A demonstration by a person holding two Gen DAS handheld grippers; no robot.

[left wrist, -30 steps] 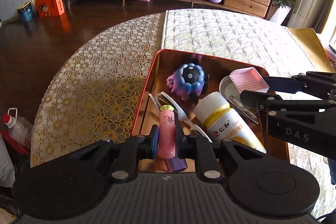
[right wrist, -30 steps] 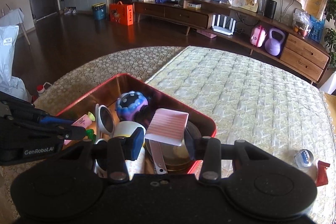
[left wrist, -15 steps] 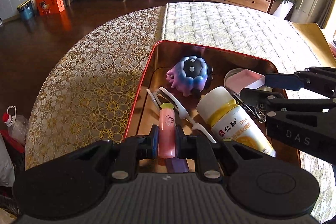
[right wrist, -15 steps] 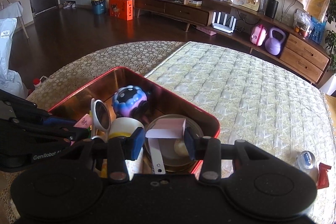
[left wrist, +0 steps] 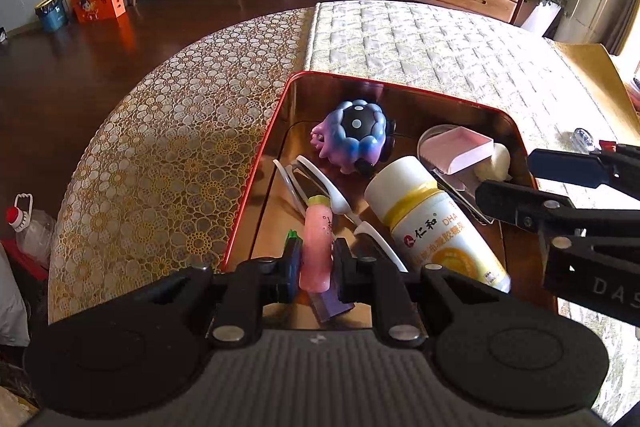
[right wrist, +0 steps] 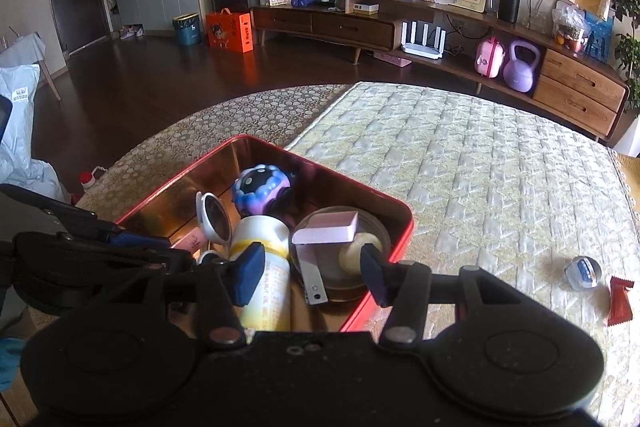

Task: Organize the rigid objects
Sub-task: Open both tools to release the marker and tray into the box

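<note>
Red tin point(left wrist: 256, 163), gold inside, on a desk point(left wrist: 160, 155) under a lace cloth and a quilted mat point(right wrist: 480, 163). Left claw point(left wrist: 316, 263): closed on a pink tube point(left wrist: 318, 239), held low over the tin's near corner; its pads press both sides of the tube. Right claw point(right wrist: 312, 275): jaws opening, nothing between them, hanging above the tin's right half. Contents: purple-blue toy point(left wrist: 354, 137) at the far end; white bottle point(left wrist: 436, 223) with a yellow band, lying on its side; white sunglasses point(left wrist: 304, 183) beside the tube; round dish point(right wrist: 340, 255) holding a pink block point(right wrist: 326, 231), a pale lump point(right wrist: 354, 255) and a metal clipper point(right wrist: 312, 275). Left view only: a purple piece point(left wrist: 332, 303) under the tube, a green tip point(left wrist: 293, 235) by the left pad, and the bottle's label. Right view only: the dish's whole rim, the block resting tilted on its far edge, and, well apart from the tin on the mat, a small clear ball point(right wrist: 583, 271) next to a red wrapper point(right wrist: 620, 301). Each view catches the other claw from the side.
</note>
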